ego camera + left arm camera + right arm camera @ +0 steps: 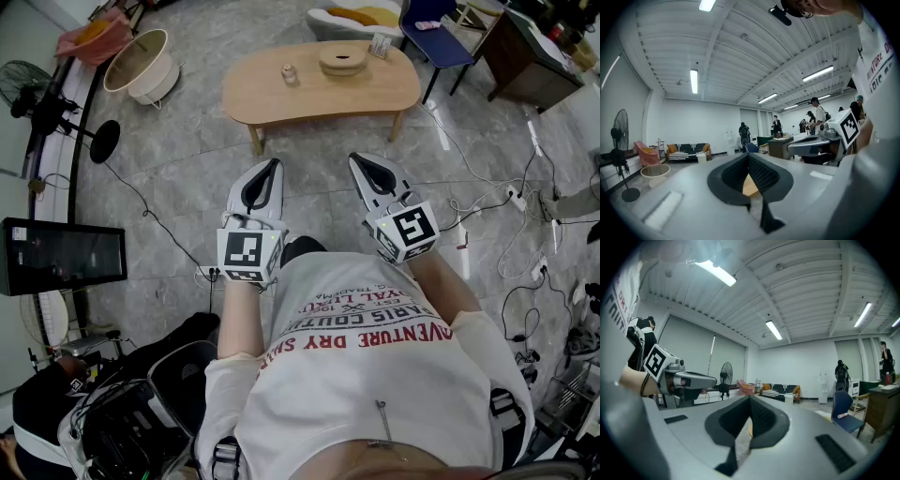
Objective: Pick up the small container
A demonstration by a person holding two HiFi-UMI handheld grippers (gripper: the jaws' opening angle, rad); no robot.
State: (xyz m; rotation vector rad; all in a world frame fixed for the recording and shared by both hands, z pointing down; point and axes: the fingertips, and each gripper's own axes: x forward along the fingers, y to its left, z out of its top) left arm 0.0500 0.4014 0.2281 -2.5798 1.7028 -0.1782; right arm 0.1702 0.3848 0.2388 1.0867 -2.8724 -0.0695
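The small container, a little clear jar, stands on the left half of the oval wooden table at the far side of the floor. A round wooden dish and a small card stand share the tabletop. My left gripper and right gripper are held side by side before my chest, well short of the table. Both point toward it. Each is shut with nothing between its jaws. In the left gripper view the left gripper shows closed tips, as does the right gripper in its own view.
A round basket and a standing fan are at the far left, and a monitor is on my left. A blue chair and a dark desk stand beyond the table. Cables trail over the right floor.
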